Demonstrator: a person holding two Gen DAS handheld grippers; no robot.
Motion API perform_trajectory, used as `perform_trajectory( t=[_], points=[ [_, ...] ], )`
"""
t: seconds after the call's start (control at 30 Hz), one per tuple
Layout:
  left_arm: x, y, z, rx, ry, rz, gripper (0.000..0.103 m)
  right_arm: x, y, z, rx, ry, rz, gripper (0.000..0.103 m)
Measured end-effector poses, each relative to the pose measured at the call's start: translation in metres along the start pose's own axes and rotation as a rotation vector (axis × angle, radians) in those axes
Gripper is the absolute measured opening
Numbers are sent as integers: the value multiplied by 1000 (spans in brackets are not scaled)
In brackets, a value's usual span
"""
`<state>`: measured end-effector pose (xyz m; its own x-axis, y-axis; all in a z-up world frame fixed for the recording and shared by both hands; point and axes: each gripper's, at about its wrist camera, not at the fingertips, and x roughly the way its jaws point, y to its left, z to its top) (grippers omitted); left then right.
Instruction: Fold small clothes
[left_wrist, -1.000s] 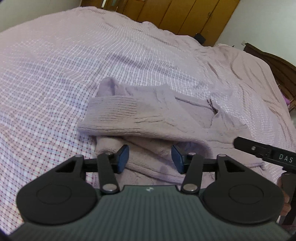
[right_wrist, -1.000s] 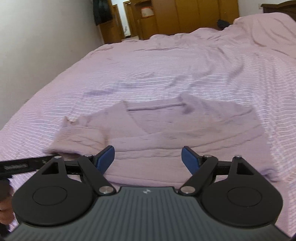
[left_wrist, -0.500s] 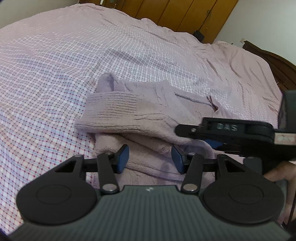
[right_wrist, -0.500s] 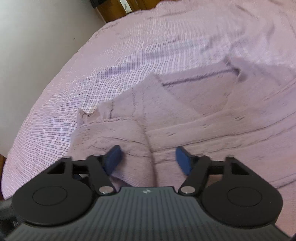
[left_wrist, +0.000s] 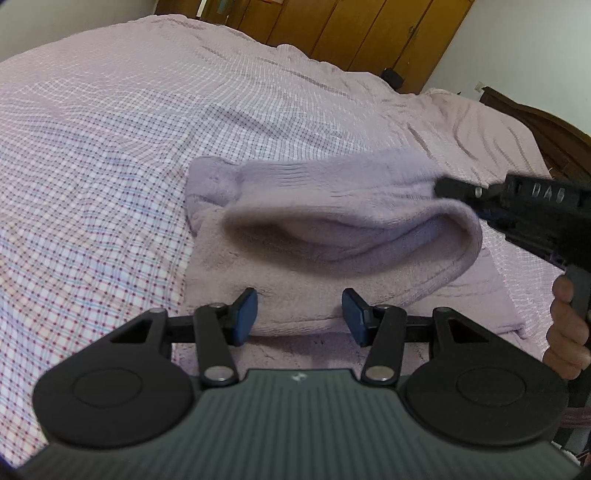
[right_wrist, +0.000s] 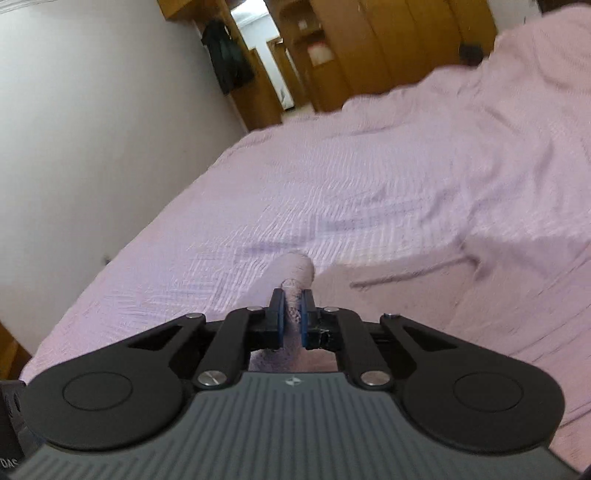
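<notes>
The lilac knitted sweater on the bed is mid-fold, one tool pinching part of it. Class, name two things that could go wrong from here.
1. The right tool is shut on only a narrow bunch of the sweater; the knit may slip out before the fold lands.
2. The left tool is open over the near hem, pressing nothing, so the whole garment could drag across the checked bedspread and the fold go crooked.

We see a pale lilac knitted sweater (left_wrist: 332, 221) lying on a bedspread (left_wrist: 110, 147) checked in fine pink, red and blue lines on white. We note that both the left gripper (left_wrist: 299, 314) and the right gripper (right_wrist: 291, 314) are black with blue pads (left_wrist: 245, 314), above ribbed dark grey housings. Behind them we see orange-brown wooden wardrobes (left_wrist: 351, 29) and a white wall (right_wrist: 92, 129).
</notes>
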<state>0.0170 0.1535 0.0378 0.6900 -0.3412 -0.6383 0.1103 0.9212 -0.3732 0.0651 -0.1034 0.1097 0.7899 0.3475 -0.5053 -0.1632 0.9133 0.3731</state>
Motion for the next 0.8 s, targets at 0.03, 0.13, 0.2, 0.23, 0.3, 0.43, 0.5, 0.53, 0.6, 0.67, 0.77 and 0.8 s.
perform_trajectory(
  t=[0.03,0.13,0.2,0.23,0.3,0.43,0.5,0.53,0.6,0.67,0.77,0.8],
  points=[
    [1,0,0,1,4,1,52,2,-3,-3,-7,5,-26,8],
    [0,-1,0,5,0,-13,52,13,-18,-17,-9,28,-118,8],
    [-3,-1,1,8,-12,-17,52,21,-29,-29,-3,44,-166,8],
    [-4,-1,2,9,-16,-14,52,25,-34,-35,-6,51,-198,8],
    [-4,0,3,6,-19,0,52,30,-45,-49,-29,68,-243,8],
    [-1,6,5,-24,-6,7,52,26,-50,-64,-91,100,-260,9],
    [0,6,4,-23,-5,11,52,25,-42,-60,-136,98,-277,14],
    [0,5,4,-19,-5,15,52,22,-35,-56,-163,81,-276,21],
    [0,4,4,-13,-4,20,52,16,-22,-47,-226,30,-268,33],
    [2,4,4,-11,2,25,52,15,-9,-41,-272,15,-230,48],
    [4,4,3,-9,9,27,52,26,6,-35,-300,46,-165,48],
    [5,3,3,-7,10,28,52,31,10,-35,-307,60,-152,48]
  ],
)
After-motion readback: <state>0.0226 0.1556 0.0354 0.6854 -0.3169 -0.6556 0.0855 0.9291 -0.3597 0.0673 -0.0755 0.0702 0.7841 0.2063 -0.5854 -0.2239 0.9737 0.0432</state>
